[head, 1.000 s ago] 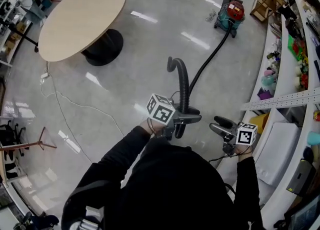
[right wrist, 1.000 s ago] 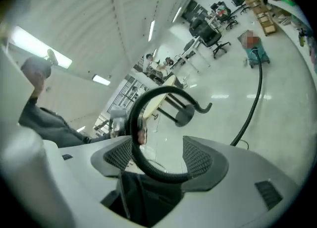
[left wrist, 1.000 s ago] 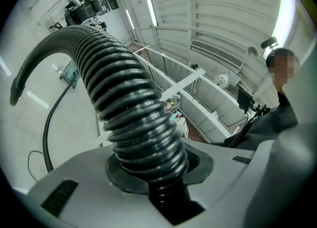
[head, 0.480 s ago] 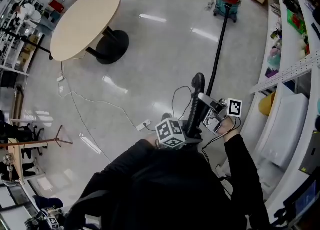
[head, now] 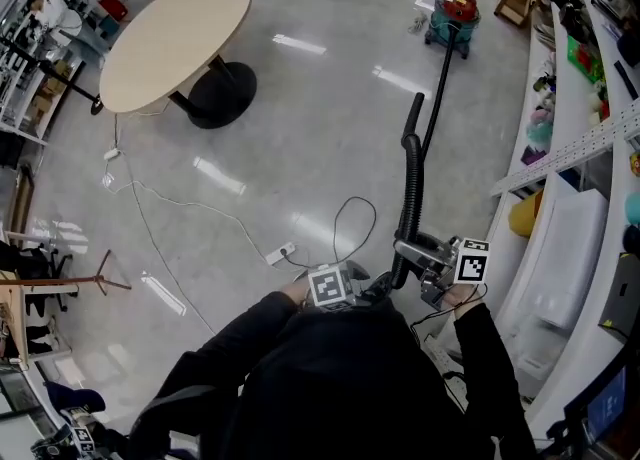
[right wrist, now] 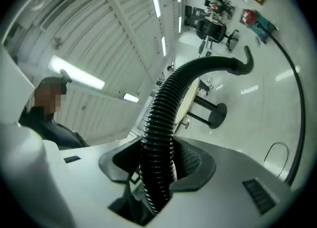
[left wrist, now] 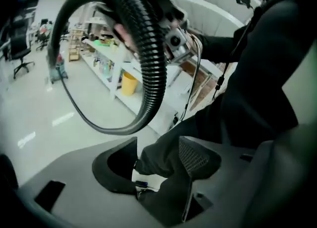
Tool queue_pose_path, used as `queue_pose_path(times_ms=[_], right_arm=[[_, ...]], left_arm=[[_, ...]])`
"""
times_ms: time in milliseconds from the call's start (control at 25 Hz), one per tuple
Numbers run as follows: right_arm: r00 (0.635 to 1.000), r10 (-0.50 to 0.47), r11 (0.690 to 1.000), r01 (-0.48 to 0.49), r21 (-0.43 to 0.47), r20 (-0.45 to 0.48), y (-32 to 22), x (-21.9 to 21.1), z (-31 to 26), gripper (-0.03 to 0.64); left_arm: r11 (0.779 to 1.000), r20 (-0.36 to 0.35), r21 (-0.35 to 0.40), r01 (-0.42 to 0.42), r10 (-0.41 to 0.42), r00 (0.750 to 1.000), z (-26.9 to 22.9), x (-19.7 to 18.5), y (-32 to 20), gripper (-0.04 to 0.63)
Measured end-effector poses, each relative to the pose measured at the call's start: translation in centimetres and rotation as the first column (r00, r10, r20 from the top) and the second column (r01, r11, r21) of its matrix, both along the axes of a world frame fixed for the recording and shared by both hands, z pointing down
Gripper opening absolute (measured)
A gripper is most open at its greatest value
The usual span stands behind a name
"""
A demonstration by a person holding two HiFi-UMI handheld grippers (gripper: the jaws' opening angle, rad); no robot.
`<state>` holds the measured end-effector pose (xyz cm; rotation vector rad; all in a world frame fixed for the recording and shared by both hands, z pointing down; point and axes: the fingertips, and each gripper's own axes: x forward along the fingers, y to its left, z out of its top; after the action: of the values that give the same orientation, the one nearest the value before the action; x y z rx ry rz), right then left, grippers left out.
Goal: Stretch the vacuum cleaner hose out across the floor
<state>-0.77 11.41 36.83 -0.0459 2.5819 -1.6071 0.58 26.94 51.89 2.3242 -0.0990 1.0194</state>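
You had no word, brand or number to read anywhere. The only printed signs were black-and-white square markers, on the white cube of your left gripper and the white cube of your right gripper.

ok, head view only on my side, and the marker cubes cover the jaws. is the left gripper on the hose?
Observer: No. The left gripper has just been opening, and its jaws stand apart. Only the person's dark clothing shows through the gap. The hose arcs above the jaws, clear of them.
Operator: and the right?
Observer: The right gripper has just been closing. The ribbed hose runs between its jaws, clamped.
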Motion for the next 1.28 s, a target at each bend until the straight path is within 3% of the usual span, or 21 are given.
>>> queue_pose_path(times_ms=[80, 120, 160, 200, 240, 320, 360, 400, 440, 520, 640, 680, 760, 840, 880, 1000, 1080, 1120, 1200, 1280], right_arm=[[0.998, -0.023, 0.994, 0.029, 0.103, -0.062, 1.9, -1.0, 0.0, 0.187], [0.996, -0.036, 0.987, 0.049, 0.151, -0.086, 2.9, -1.7, -0.1, 0.186], [0.993, -0.048, 0.979, 0.068, 0.194, -0.109, 4.1, -2.6, -0.2, 0.186], [0.99, -0.061, 0.969, 0.089, 0.229, -0.13, 5.4, -3.7, -0.3, 0.185], [0.985, -0.075, 0.96, 0.114, 0.256, -0.154, 6.8, -4.8, -0.3, 0.184], [0.969, -0.112, 0.941, 0.175, 0.29, -0.221, 9.6, -7.5, 0.1, 0.184], [0.955, -0.132, 0.93, 0.212, 0.301, -0.264, 11.0, -8.9, 0.6, 0.184], [0.938, -0.152, 0.918, 0.251, 0.308, -0.311, 12.3, -10.3, 1.3, 0.184], [0.917, -0.17, 0.904, 0.291, 0.314, -0.361, 13.8, -11.5, 2.1, 0.184], [0.868, -0.196, 0.874, 0.366, 0.321, -0.456, 16.5, -13.4, 3.7, 0.184], [0.774, -0.232, 0.797, 0.499, 0.341, -0.589, 20.1, -14.9, 6.3, 0.184], [0.745, -0.234, 0.769, 0.535, 0.35, -0.625, 21.0, -15.3, 7.1, 0.184], [0.706, -0.216, 0.731, 0.575, 0.367, -0.675, 22.2, -15.9, 8.1, 0.184], [0.678, -0.193, 0.7, 0.602, 0.384, -0.71, 23.0, -15.7, 8.7, 0.184], [0.668, -0.179, 0.683, 0.613, 0.397, -0.723, 23.4, -15.1, 9.1, 0.184], [0.659, -0.09, 0.65, 0.607, 0.457, -0.747, 24.1, -11.7, 10.4, 0.184], [0.625, 0.006, 0.609, 0.616, 0.499, -0.78, 24.0, -9.0, 11.0, 0.184], [0.586, 0.064, 0.575, 0.64, 0.51, -0.808, 23.9, -7.6, 11.5, 0.184], [0.471, 0.178, 0.503, 0.711, 0.491, -0.864, 23.8, -4.4, 12.6, 0.187], [0.358, 0.263, 0.449, 0.777, 0.442, -0.896, 24.1, -0.7, 13.5, 0.195]], left_arm=[[0.984, -0.11, -0.078, 0.16, -0.168, 0.98, -1.0, -3.3, -0.3, 0.261], [0.956, -0.183, -0.139, 0.257, -0.28, 0.942, -2.1, -5.2, -1.2, 0.261], [0.912, -0.265, -0.213, 0.35, -0.399, 0.878, -3.5, -7.1, -2.5, 0.261], [0.855, -0.348, -0.298, 0.425, -0.511, 0.786, -5.3, -9.2, -4.0, 0.261], [0.794, -0.421, -0.383, 0.472, -0.605, 0.675, -7.1, -11.3, -5.7, 0.261], [0.687, -0.508, -0.528, 0.5, -0.727, 0.463, -10.3, -15.0, -8.9, 0.27], [0.644, -0.52, -0.585, 0.493, -0.764, 0.382, -11.3, -16.5, -10.2, 0.292], [0.606, -0.516, -0.636, 0.478, -0.794, 0.32, -11.9, -17.7, -11.2, 0.329], [0.574, -0.504, -0.683, 0.452, -0.818, 0.277, -12.2, -18.6, -11.7, 0.344], [0.522, -0.475, -0.767, 0.372, -0.853, 0.217, -12.2, -19.7, -11.3, 0.36], [0.466, -0.451, -0.851, 0.242, -0.885, 0.116, -12.7, -21.2, -9.8, 0.36], [0.456, -0.445, -0.86, 0.228, -0.89, 0.1, -12.8, -21.6, -9.3, 0.359], [0.452, -0.439, -0.858, 0.244, -0.892, 0.107, -12.9, -22.2, -8.1, 0.344], [0.477, -0.459, -0.829, 0.29, -0.878, 0.133, -13.1, -22.0, -7.0, 0.255], [0.503, -0.48, -0.805, 0.316, -0.864, 0.151, -13.5, -21.2, -6.4, 0.249], [0.603, -0.556, -0.701, 0.382, -0.797, 0.237, -15.5, -16.8, -4.5, 0.224], [0.67, -0.599, -0.618, 0.412, -0.74, 0.306, -17.1, -13.6, -3.2, 0.206], [0.702, -0.613, -0.575, 0.42, -0.71, 0.346, -17.7, -12.1, -2.4, 0.198], [0.753, -0.626, -0.5, 0.427, -0.655, 0.423, -18.6, -9.0, -0.4, 0.192], [0.786, -0.628, -0.434, 0.441, -0.615, 0.477, -18.9, -6.0, 1.5, 0.192]])
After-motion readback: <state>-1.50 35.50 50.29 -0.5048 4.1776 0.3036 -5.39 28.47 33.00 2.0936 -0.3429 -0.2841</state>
